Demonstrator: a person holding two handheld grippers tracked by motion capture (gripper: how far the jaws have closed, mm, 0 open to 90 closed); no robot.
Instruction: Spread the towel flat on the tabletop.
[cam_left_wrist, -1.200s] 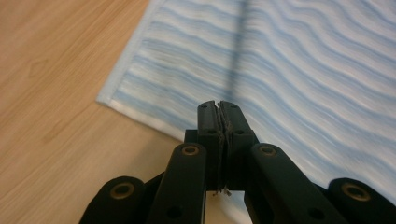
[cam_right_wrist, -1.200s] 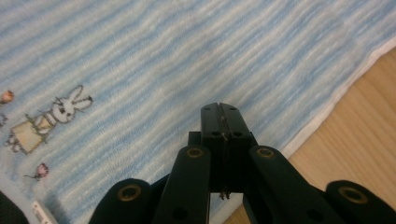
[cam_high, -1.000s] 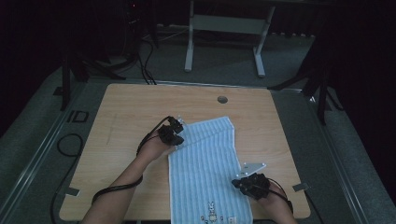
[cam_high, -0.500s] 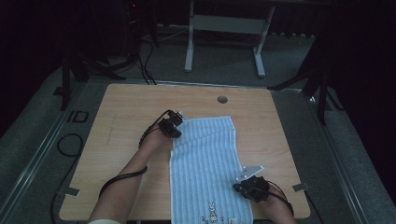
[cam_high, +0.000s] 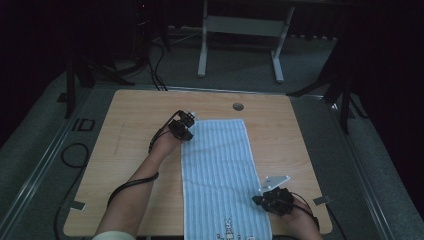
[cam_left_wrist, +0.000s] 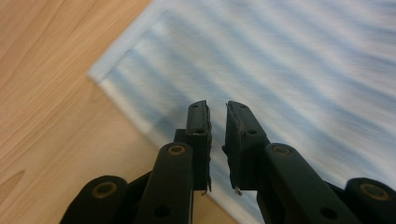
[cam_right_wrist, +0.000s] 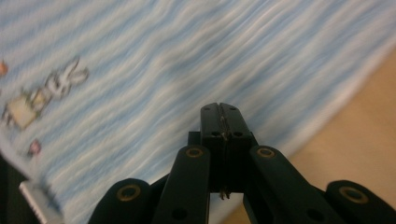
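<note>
A long blue-and-white striped towel (cam_high: 220, 170) lies flat down the middle of the wooden table (cam_high: 125, 150), with a small printed figure (cam_high: 227, 231) at its near end. My left gripper (cam_high: 187, 133) is at the towel's far left corner (cam_left_wrist: 100, 77). In the left gripper view my left gripper (cam_left_wrist: 217, 109) hovers over the towel (cam_left_wrist: 289, 70) with its jaws a narrow gap apart and nothing between them. My right gripper (cam_high: 257, 200) is at the towel's right edge near the front. In the right gripper view my right gripper (cam_right_wrist: 220, 107) is shut over the towel (cam_right_wrist: 163, 60), with no cloth visibly pinched.
A round cable hole (cam_high: 238, 106) sits in the table beyond the towel's far end. Bare wood lies on both sides of the towel. A black cable (cam_high: 75, 155) loops off the table's left side. A grey metal stand (cam_high: 240, 25) is on the floor behind the table.
The towel has turned from slanted to straight along the table. My left gripper moved away from me with the far left corner; my right gripper stayed at the near right edge.
</note>
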